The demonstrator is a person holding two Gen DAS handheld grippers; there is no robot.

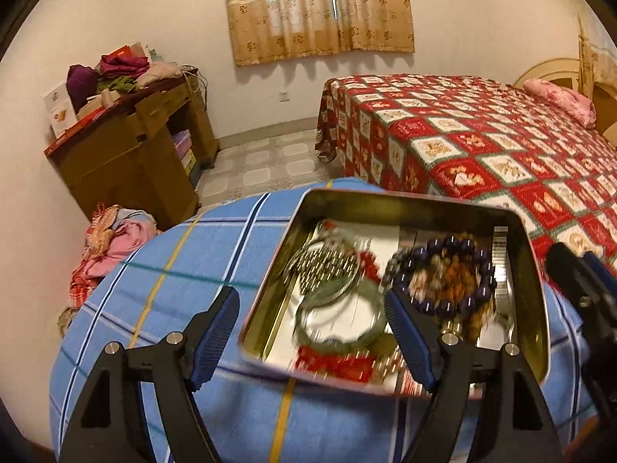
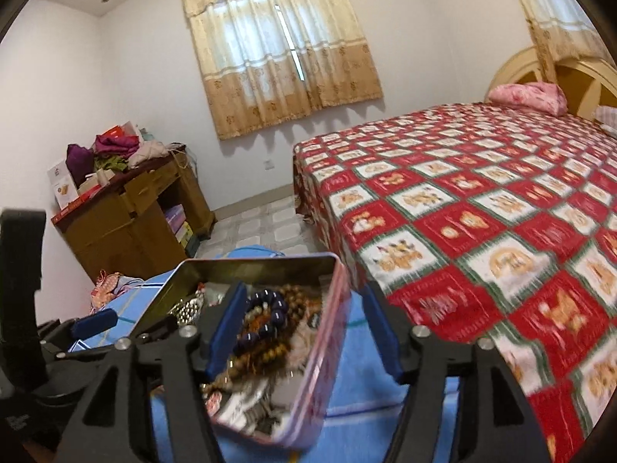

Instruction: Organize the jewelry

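presently, a bed (image 1: pixel 482 142) with a red checked cover fills the far right; a wooden cabinet (image 1: pixel 127 154) stands far left. nearer, a table (image 1: pixel 162 270) under blue plaid cloth carries an open metal tin (image 1: pixel 524 270) of jewelry, with a dark bead bracelet (image 1: pixel 443 266) at its right. left tool (image 1: pixel 312 339) is spread, straddling the tin's near left corner, not gripping. right tool (image 2: pixel 304 332) is spread across the tin's right wall, pads clear.
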